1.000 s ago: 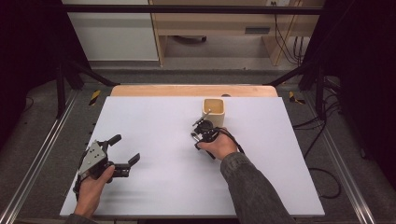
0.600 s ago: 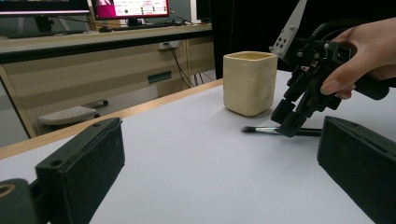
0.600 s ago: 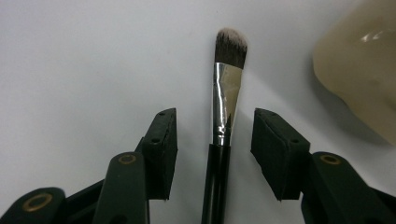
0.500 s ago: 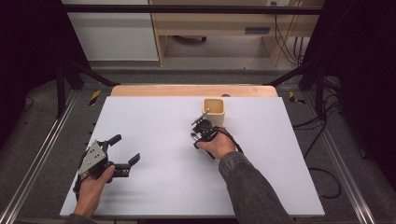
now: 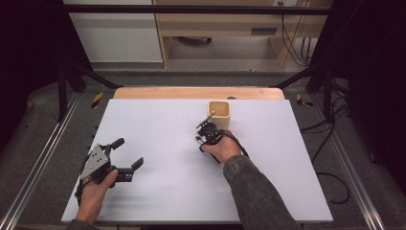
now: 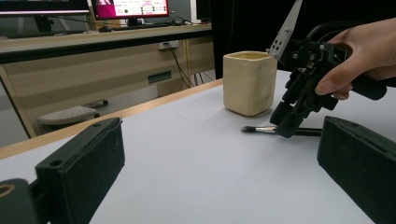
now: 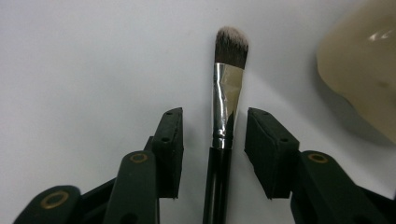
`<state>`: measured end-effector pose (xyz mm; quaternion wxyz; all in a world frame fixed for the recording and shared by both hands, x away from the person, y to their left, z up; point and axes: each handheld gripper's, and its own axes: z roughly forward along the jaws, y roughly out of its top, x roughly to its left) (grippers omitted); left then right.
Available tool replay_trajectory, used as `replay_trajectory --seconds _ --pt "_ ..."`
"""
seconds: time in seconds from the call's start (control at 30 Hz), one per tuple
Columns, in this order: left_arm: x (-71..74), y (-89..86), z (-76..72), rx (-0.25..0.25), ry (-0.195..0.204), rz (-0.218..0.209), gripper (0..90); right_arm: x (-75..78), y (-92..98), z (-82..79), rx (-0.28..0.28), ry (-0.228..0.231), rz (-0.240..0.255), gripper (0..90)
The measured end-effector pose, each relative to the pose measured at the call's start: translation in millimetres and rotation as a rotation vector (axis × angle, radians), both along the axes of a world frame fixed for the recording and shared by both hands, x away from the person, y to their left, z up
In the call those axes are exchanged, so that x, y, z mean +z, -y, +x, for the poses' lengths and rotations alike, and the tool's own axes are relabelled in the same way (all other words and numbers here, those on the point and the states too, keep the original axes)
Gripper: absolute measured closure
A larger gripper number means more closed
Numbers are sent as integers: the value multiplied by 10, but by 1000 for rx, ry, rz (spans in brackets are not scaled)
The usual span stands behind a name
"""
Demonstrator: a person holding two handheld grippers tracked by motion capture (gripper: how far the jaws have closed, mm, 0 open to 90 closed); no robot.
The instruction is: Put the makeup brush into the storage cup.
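Observation:
A makeup brush (image 7: 227,93) with a black handle, silver ferrule and dark bristles lies flat on the white table. My right gripper (image 7: 214,117) is tilted down over it and open. One jaw stands on each side of the ferrule, with a gap on both sides. In the high view this right gripper (image 5: 203,135) sits just in front of a cream square cup (image 5: 220,113). The left gripper view shows the brush (image 6: 259,129) tip poking out past the right gripper (image 6: 287,123), beside the cup (image 6: 249,81). My left gripper (image 5: 128,152) rests open near the front left, holding nothing.
The white table top (image 5: 287,158) ends in a wooden strip (image 5: 191,92) at the far edge. Metal frame rails (image 5: 43,158) run along both sides. Beyond the table stand a desk and cables (image 5: 292,33).

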<state>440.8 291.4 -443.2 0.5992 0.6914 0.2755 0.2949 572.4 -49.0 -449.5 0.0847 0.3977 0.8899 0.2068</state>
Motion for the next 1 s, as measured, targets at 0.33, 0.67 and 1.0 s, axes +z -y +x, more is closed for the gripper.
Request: replay_trajectory --seconds 0.33,0.67,1.0 --pt "0 1 0 0 1 0 6 3 14 1 -8 -23 -3 656" --pt "-1 6 1 -1 1 7 6 -14 36 -1 -6 -26 -10 685" --pt "-2 6 2 0 1 8 5 -16 36 -1 -8 -35 -6 717"
